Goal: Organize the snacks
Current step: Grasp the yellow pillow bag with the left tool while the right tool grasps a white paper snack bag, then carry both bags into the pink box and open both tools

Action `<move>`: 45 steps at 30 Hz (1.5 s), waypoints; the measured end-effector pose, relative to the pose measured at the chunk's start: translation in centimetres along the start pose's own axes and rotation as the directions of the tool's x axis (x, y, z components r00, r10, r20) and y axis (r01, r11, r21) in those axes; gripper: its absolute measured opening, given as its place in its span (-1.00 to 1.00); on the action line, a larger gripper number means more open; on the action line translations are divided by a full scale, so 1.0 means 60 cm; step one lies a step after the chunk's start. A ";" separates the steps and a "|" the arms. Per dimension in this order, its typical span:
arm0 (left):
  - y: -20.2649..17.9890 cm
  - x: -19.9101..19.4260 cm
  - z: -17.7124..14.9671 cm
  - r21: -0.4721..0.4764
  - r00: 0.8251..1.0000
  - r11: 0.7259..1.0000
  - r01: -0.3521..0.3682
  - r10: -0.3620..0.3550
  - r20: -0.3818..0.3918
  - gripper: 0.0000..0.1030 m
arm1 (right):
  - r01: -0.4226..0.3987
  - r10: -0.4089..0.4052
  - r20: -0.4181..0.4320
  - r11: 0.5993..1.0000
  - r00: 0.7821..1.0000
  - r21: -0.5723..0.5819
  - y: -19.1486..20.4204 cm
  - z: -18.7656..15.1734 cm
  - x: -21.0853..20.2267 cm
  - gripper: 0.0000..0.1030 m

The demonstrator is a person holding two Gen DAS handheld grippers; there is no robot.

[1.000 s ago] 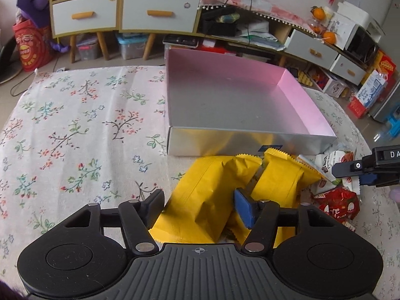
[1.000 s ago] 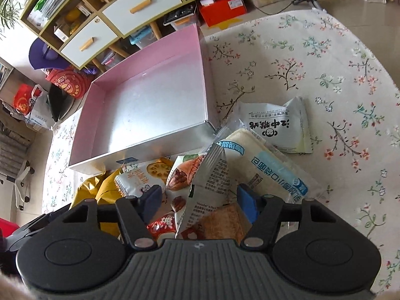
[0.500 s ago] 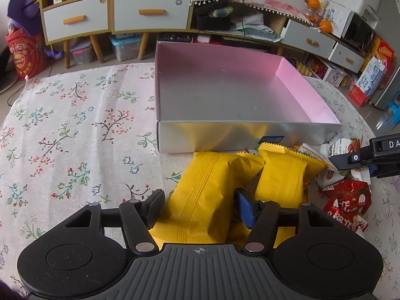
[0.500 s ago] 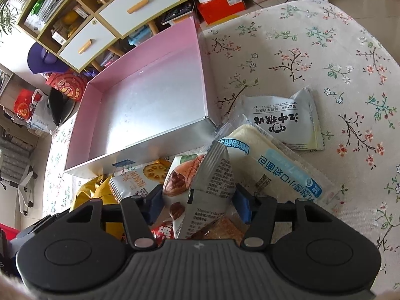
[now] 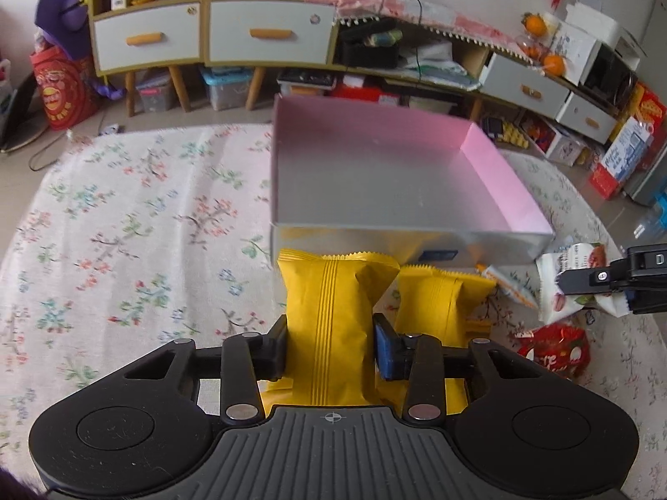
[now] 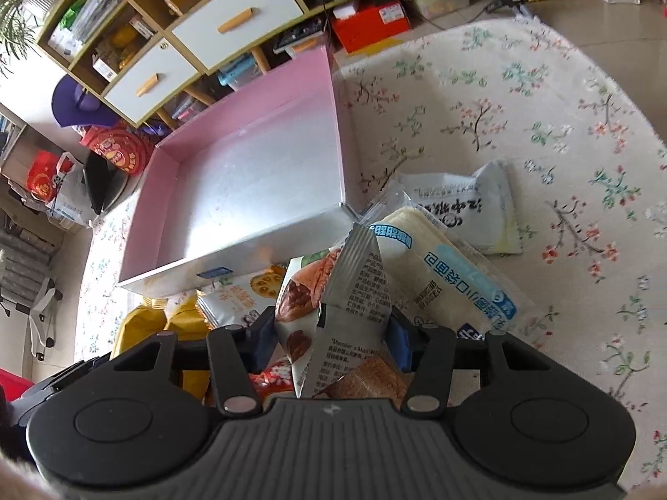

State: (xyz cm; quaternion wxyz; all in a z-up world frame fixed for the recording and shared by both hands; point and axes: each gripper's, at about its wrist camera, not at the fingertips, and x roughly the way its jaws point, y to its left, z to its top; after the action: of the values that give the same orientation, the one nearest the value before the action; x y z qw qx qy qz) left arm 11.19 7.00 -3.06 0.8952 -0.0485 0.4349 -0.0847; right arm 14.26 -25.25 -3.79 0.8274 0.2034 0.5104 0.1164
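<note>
My left gripper (image 5: 331, 352) is shut on a yellow snack packet (image 5: 329, 312) and holds it upright, just in front of the near wall of the empty pink and silver box (image 5: 375, 175). A second yellow packet (image 5: 433, 304) lies to its right. My right gripper (image 6: 331, 341) is shut on a silver nut snack packet (image 6: 342, 291), lifted above the snack pile near the box's (image 6: 233, 196) front corner. The right gripper (image 5: 604, 281) also shows in the left wrist view with that packet (image 5: 562, 271).
A clear bread packet (image 6: 450, 287), a white packet (image 6: 467, 208), a lotus-root snack bag (image 6: 246, 296) and a red packet (image 5: 554, 352) lie on the floral tablecloth (image 5: 125, 229). Cabinets with drawers (image 5: 267, 37) stand beyond the table.
Both grippers closed on their packets and lifted them. The yellow packet now stands upright in my left gripper; the silver packet has risen off the pile.
</note>
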 end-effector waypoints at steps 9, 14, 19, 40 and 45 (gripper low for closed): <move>0.003 -0.036 0.036 -0.058 0.996 0.998 0.027 -0.022 0.082 -0.29 | -0.068 0.069 0.080 0.998 0.994 -0.006 0.029 0.020 -0.038 -0.04; -0.011 -0.017 0.080 -0.046 0.992 0.998 0.033 -0.027 0.126 -0.29 | -0.088 0.091 0.112 0.996 0.990 -0.028 0.055 0.050 -0.021 -0.04; -0.018 0.021 0.110 -0.047 0.987 0.999 0.024 -0.016 0.162 -0.29 | -0.115 0.120 0.124 0.992 0.985 -0.043 0.071 0.070 0.019 -0.04; -0.024 0.118 0.122 0.012 0.982 0.997 -0.082 0.079 0.174 -0.28 | -0.031 0.044 0.124 0.994 0.991 -0.106 0.075 0.076 0.084 -0.02; -0.025 0.117 0.124 0.023 0.982 0.998 -0.065 0.060 0.178 -0.18 | -0.014 0.030 0.134 0.993 0.990 -0.121 0.079 0.078 0.081 0.06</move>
State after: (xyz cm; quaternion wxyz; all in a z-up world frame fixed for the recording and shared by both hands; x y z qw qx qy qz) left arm 21.16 4.26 -3.61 0.9332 -0.0295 0.3535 -0.0582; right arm 20.71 -20.12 -3.62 0.8696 0.1666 0.4427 0.1418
